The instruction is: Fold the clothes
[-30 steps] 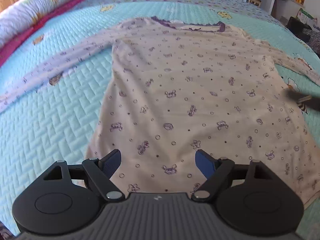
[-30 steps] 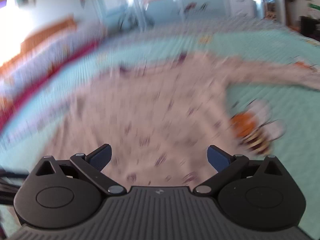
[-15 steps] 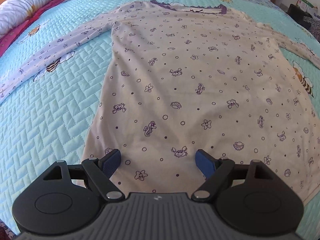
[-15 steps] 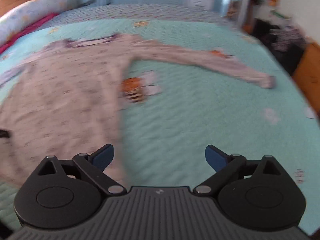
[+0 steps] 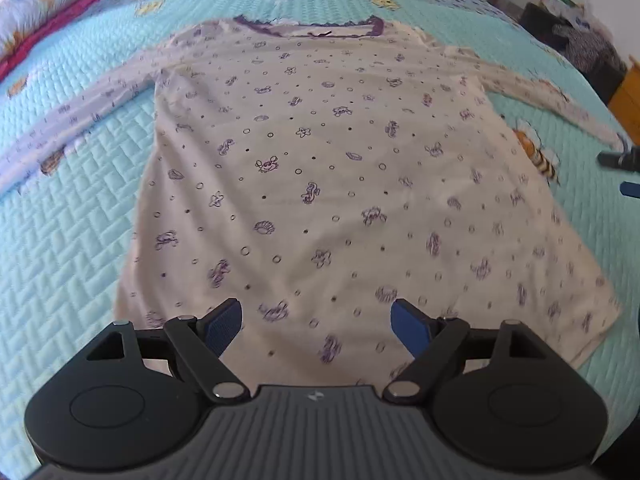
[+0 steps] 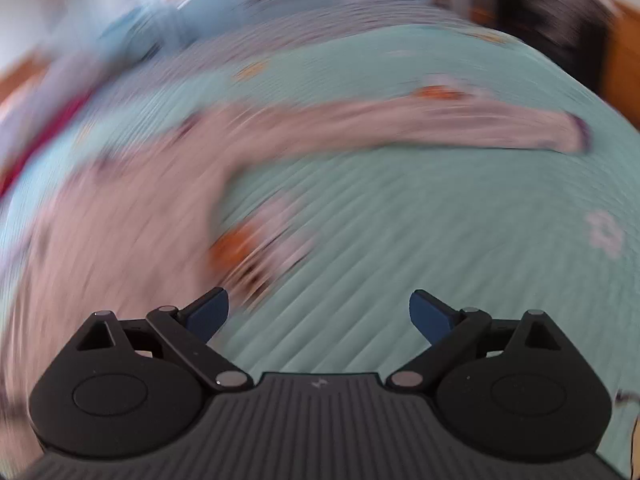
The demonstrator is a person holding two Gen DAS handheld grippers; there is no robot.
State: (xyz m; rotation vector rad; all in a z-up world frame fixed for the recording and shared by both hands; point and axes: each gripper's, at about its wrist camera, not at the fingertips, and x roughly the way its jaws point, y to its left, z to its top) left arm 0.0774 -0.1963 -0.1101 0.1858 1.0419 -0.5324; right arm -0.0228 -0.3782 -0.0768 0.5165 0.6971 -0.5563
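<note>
Across the middle of the left wrist frame, the long-sleeved nightshirt [image 5: 320, 168] is lying flat and face up on the turquoise quilted bedspread [image 5: 72, 240], its purple-trimmed neckline [image 5: 308, 30] at the top of the frame and its hem at the bottom, just ahead of my left gripper [image 5: 316, 320]. Both sleeves are spreading outward; the right sleeve [image 6: 420, 128] is stretching across the upper part of the blurred right wrist frame, its cuff [image 6: 580, 136] at the upper right.

My left gripper is hovering with its jaws standing wide apart and nothing between them. My right gripper [image 6: 318, 312] is also gaping wide, having just been closing a touch, with only bedspread between its 2 fingers.

I am judging the fabric thin, light and limp, so it will be sagging and wrinkling rather than holding shape. I am favouring pinches at the cuff, a shoulder seam or a hem corner.

I am seeing no containers.
</note>
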